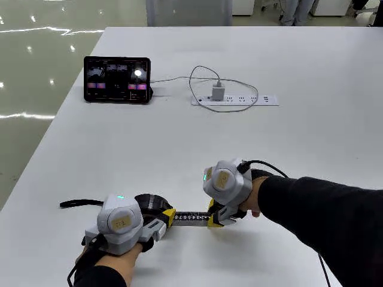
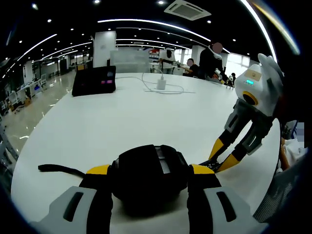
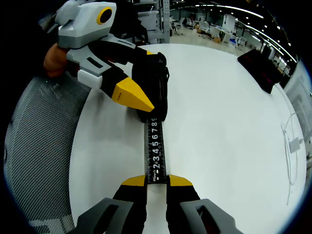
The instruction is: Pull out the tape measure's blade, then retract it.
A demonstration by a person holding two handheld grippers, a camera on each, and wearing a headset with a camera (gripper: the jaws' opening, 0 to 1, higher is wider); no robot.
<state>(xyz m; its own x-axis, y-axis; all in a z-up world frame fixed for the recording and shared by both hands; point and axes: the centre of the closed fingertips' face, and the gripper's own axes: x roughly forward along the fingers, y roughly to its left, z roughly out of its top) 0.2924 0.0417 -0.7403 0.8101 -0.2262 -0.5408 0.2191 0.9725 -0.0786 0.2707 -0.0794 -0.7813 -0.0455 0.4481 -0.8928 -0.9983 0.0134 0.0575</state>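
Note:
The black tape measure (image 1: pixel 151 202) lies on the white table (image 1: pixel 239 137) near its front edge, and my left gripper (image 1: pixel 160 214) is shut on its body. Seen from the left gripper view, the case (image 2: pixel 148 178) sits between the yellow-tipped jaws of that gripper (image 2: pixel 150 170). A short stretch of black blade (image 1: pixel 191 216) with white numbers runs to the right. My right gripper (image 1: pixel 215 218) is shut on the blade's end. The right gripper view shows the blade (image 3: pixel 156 146) pinched at my right gripper (image 3: pixel 157 181) and leading back to the case (image 3: pixel 156 83).
The tape's black wrist strap (image 1: pixel 81 203) trails left on the table. A tablet (image 1: pixel 116 79) stands at the far left. A white power strip (image 1: pixel 236 100) with a charger (image 1: pixel 218 91) and looped cable lies mid-table. The table's left edge runs close to the tablet. People stand far behind.

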